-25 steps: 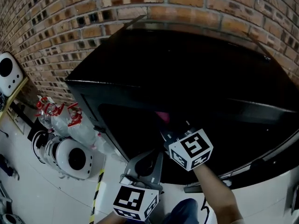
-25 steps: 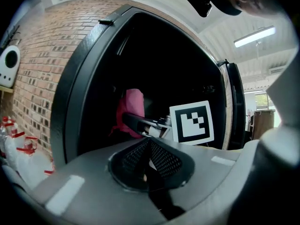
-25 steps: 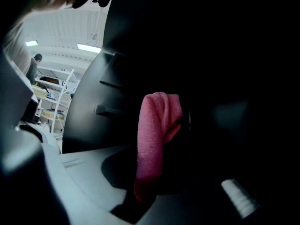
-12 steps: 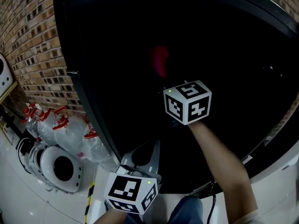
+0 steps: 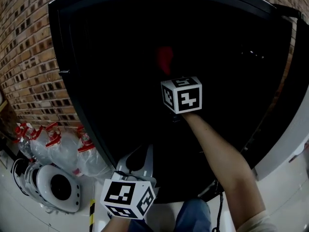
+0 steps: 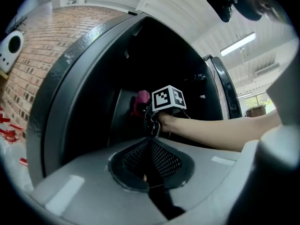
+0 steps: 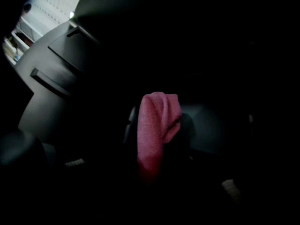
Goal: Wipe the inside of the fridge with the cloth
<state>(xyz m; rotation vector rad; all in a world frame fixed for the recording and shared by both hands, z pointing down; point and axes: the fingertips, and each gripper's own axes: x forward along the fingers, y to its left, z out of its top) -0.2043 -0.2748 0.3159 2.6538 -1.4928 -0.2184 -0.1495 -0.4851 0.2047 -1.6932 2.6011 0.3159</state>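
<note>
The black fridge (image 5: 63,71) stands open and its inside is very dark. A pink cloth (image 5: 164,58) shows deep inside it, and my right gripper (image 7: 152,165) is shut on that cloth (image 7: 157,125), which sticks up past the jaws against a dim grey inner wall. In the head view only this gripper's marker cube (image 5: 182,94) and the bare forearm behind it show clearly. My left gripper (image 5: 136,161) hangs low at the fridge's front bottom edge, outside it. Its mesh pads (image 6: 161,159) meet with nothing between them.
A brick wall (image 5: 29,57) runs along the left. On the floor beside the fridge lie clear plastic bottles with red caps (image 5: 48,139) and a round white appliance (image 5: 55,187). The fridge door (image 5: 289,105) stands open at the right.
The right gripper has reached up and deeper into the fridge with the pink cloth. The head view has come closer to the opening. The left gripper has stayed low.
</note>
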